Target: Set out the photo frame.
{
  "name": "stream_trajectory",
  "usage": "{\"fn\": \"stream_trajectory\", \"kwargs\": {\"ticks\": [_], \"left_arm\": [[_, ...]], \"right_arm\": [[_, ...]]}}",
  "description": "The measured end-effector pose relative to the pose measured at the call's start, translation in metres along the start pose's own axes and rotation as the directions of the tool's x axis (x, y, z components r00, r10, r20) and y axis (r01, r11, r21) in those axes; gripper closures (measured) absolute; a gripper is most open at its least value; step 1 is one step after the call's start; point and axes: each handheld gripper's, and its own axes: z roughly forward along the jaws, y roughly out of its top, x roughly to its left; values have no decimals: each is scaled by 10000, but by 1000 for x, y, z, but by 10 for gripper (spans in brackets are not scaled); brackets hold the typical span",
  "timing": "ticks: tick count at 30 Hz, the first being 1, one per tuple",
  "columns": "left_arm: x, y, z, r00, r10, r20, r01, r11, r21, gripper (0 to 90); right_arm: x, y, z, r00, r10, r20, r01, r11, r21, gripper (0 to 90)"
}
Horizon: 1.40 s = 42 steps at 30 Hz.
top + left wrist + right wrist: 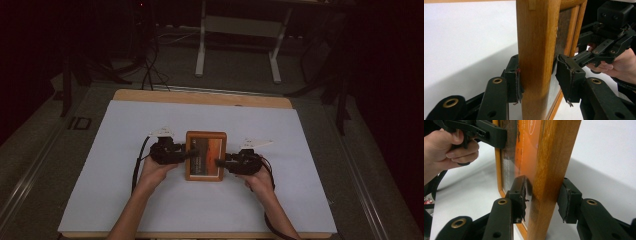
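Observation:
A wooden picture frame (205,155) with an orange and dark brown picture lies face up, held a little above the white sheet between my two grippers. My left gripper (189,154) is shut on its left rail; in the left gripper view the pads (515,80) clamp the wooden rail (536,37) from both faces. My right gripper (220,162) is shut on the right rail, and its pads (520,197) squeeze the rail (554,157) from above and below. Across the frame, each gripper view shows the other hand (614,67) (449,150).
A white sheet (150,200) covers most of the wooden table (200,96). Behind the table, on the dark floor, stand the legs of a white desk (200,45) and some cables (150,65). The frame casts a shadow on the sheet.

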Motion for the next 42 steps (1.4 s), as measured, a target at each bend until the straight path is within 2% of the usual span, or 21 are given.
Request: {"fn": "stream_trajectory", "kwargs": {"ticks": [7,13,17,23,32,35,42], "left_arm": [[-1,0,0,10000,16,-8,-16,9999,129,569],[0,-2,1,10000,24,-79,-21,9990,439,541],[1,-3,1,9998,-137,-134,142,9991,398,502],[0,-3,-3,9996,-217,-194,224,9991,346,480],[-5,-1,-9,9975,-39,-709,66,9992,389,463],[-6,1,-12,9933,73,-1157,-10,9985,547,454],[-11,4,-19,9887,366,-1453,-286,9980,569,446]], "right_arm": [[1,1,0,9999,-67,79,67,10000,64,603],[3,1,0,9995,-228,199,224,9995,226,573],[3,1,0,9998,-209,22,208,9993,304,531],[2,1,-2,9997,-222,99,218,9991,367,511],[6,6,-6,9991,-309,296,298,9988,389,486],[6,8,-8,9989,-252,406,236,9990,389,469],[4,11,-17,9980,-84,619,71,9998,205,456]]}}
